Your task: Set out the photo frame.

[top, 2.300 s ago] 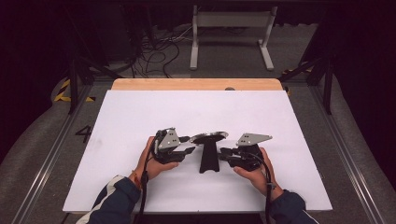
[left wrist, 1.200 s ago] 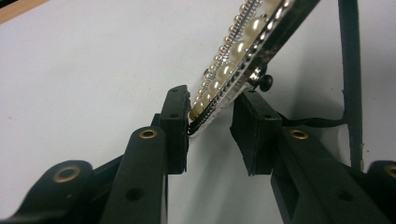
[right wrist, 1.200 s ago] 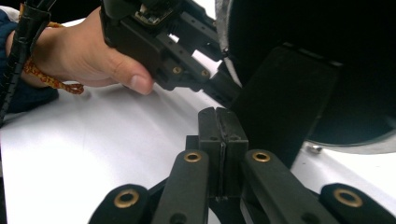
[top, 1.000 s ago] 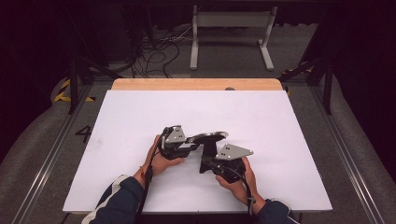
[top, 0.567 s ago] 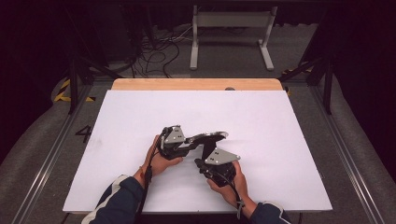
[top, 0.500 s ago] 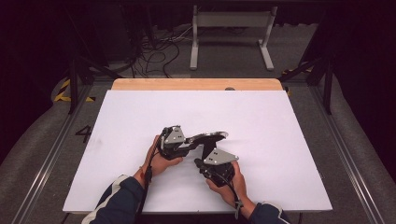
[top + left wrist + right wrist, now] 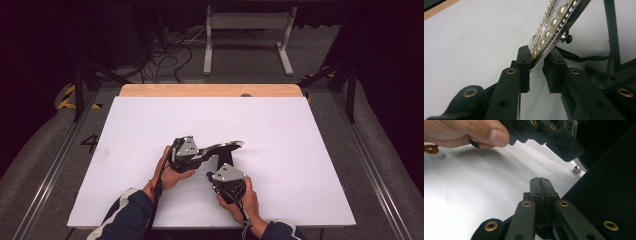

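Note:
A flat oval frame (image 7: pixel 226 146) with a rim of pearls and beads (image 7: pixel 554 22) hangs tilted above the white table (image 7: pixel 300 150). My left gripper (image 7: pixel 204 154) holds it by the lower edge. Its jaws have just been closing, and the pads (image 7: pixel 524 60) now press on the rim from both sides. The frame's black back stand (image 7: pixel 220 163) hangs down beneath it. My right gripper (image 7: pixel 211 176) sits just below and in front of the stand. Its pads (image 7: pixel 540 180) are pressed together with nothing between them, beside the black back panel (image 7: pixel 609 187).
A white sheet covers the table, with a strip of bare wood (image 7: pixel 210 90) at the far edge. A small screw (image 7: pixel 576 169) shows on the frame's back. Beyond the table are dark floor, cables (image 7: pixel 165 50) and a white stand (image 7: pixel 247 22).
The frame rested on the table between both grippers; the left gripper now holds it tilted up. The right gripper has moved left and nearer the person, under the frame.

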A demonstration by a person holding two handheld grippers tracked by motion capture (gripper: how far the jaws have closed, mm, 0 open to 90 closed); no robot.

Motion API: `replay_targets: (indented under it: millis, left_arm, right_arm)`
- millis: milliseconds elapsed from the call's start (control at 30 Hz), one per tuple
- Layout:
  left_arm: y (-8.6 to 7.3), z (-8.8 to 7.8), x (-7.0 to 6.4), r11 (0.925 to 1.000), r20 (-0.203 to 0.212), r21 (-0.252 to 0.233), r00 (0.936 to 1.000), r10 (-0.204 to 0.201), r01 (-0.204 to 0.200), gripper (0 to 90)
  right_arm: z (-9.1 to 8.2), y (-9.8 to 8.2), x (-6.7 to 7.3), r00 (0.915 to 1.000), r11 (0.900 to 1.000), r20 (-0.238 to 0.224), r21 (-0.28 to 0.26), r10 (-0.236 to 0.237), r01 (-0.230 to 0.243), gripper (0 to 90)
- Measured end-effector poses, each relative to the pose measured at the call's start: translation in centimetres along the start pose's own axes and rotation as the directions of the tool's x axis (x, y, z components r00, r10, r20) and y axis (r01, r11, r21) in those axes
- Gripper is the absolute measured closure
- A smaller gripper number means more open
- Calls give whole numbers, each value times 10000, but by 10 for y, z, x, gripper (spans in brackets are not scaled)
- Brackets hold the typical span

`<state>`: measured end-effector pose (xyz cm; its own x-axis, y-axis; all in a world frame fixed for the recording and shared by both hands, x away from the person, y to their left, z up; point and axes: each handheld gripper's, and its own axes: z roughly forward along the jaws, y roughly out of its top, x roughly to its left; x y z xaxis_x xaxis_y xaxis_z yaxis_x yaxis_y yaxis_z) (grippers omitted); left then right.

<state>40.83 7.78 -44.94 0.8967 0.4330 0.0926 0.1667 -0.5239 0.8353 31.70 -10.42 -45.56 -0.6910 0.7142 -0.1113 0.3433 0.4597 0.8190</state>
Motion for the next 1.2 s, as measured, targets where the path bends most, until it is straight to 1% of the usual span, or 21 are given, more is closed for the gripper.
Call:
replay_targets:
  millis: [67,100,233,300,367,467,633,733,800,833,967,1133,1200]
  left_arm:
    - [0,0,-1,10000,-18,49,10000,53,-53,765]
    - [1,0,-2,9999,-86,84,9999,94,-93,767]
    - [1,-1,-5,9999,-198,104,9998,95,-93,771]
    - [2,-1,-8,9996,-371,180,9991,203,-197,775]
    - [2,-2,-10,9990,-403,288,9986,344,-333,780]
    - [3,-3,-11,9985,-430,352,9982,423,-408,783]
    - [3,-2,-12,9989,-387,264,9985,397,-387,783]
    - [4,-2,-13,9988,-424,305,9983,399,-386,784]
    - [4,-2,-15,9986,-435,310,9981,432,-419,785]
    - [4,-1,-15,9989,-416,269,9984,383,-372,785]
    - [4,-1,-16,9986,-384,272,9982,453,-443,783]
    - [5,0,-16,9993,-338,198,9989,317,-310,770]
    - [5,1,-16,9997,-341,79,9991,237,-234,754]
  right_arm:
    - [0,-1,0,10000,10000,33,65,-22,22,900]
    - [-1,-2,-1,9999,9999,88,88,87,-88,900]
    - [-3,-3,-3,9996,9997,185,120,207,-209,900]
    - [-6,-5,-4,9991,9992,225,158,371,-375,900]
    - [-7,-5,-5,9988,9989,257,192,411,-416,900]
    - [-8,-7,-8,9987,9988,227,208,446,-451,900]
    - [-10,-9,-12,9980,9979,155,240,605,-609,900]
    - [-11,-9,-14,9975,9973,119,249,695,-698,900]
    - [-12,-10,-18,9961,9958,35,240,886,-886,900]
    - [-13,-11,-19,9955,9953,13,223,945,-946,900]
    - [-15,-13,-24,9948,9947,-92,189,1011,-1009,900]
    - [-16,-14,-28,9953,9954,-190,191,947,-944,900]
    - [-16,-14,-29,9954,9954,-189,203,939,-935,900]
